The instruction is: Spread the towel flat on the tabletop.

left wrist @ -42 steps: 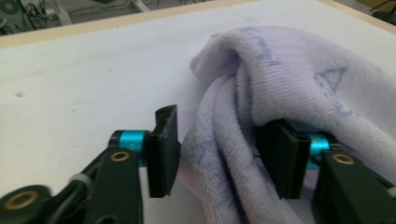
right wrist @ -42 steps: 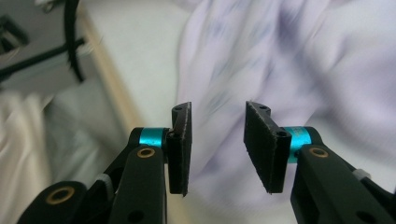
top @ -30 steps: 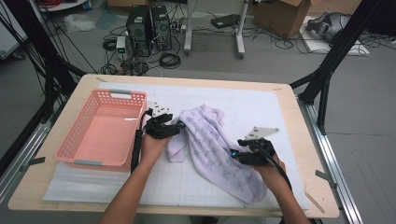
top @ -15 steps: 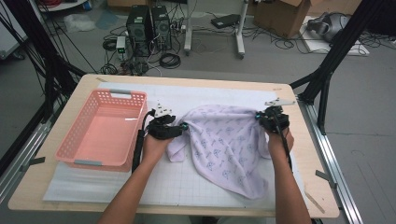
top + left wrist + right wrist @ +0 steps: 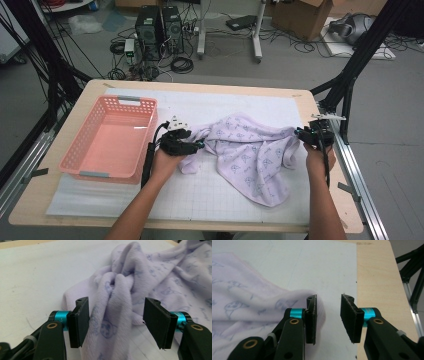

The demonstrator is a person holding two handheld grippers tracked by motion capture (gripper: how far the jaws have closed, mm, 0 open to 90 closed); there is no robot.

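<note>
Left claw (image 5: 116,322) stands apart around a towel (image 5: 250,150) fold, jaws just widening; right claw (image 5: 328,317) apart, empty, towel edge beside it; the spread towel could slump and bunch on the desk (image 5: 220,90).

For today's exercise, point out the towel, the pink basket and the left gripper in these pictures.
towel (image 5: 250,150), high view, middle of the cloth
pink basket (image 5: 137,102), high view, far rim
left gripper (image 5: 116,322), left gripper view, midway between its fingertips

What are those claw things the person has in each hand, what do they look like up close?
Each claw is black, with two flat rectangular jaws faced in dark pads, joined to chunky arms by turquoise collars and brass-coloured rivets. The left claw carries a pale three-cornered plate on top and trails a black cable along the forearm. The right claw looks the same. The forearms are bare, no sleeves.
</note>
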